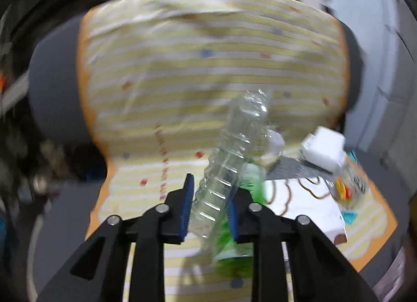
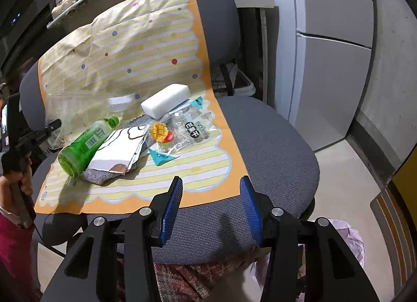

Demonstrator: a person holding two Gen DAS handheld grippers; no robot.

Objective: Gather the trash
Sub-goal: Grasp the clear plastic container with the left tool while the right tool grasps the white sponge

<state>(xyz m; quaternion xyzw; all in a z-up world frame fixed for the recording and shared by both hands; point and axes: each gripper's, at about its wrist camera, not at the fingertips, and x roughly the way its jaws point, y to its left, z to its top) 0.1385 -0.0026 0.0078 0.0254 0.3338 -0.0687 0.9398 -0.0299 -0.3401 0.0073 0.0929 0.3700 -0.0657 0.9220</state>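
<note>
- We hold a clear plastic bottle (image 1: 234, 156) in our left gripper (image 1: 208, 208); its blue pads pinch the ribbed lower body from both sides.
- The bottle is empty, transparent and crumpled near its far end, and it stands tilted up and to the right of the jaws, lifted off the seat.
- The left wrist view is blurred, so the finer detail of the bottle is lost to us.
- Our right gripper (image 2: 211, 205) hangs with its jaws spread and nothing between them, over the near edge of the grey chair seat (image 2: 273, 145).
- On the striped yellow sheet (image 2: 156, 41) draped over the chair lie a green bottle (image 2: 86, 143) on its side, a white foam block (image 2: 166, 99), a clear dried-mango wrapper (image 2: 187, 130) and a torn white packet (image 2: 120, 148) on a grey cloth (image 2: 104, 174).
- The sheet's orange border runs near our right jaws; the seat's right side lies bare.
- A white refrigerator (image 2: 333, 54) stands well apart on the right, with open floor (image 2: 346, 171) between.
</note>
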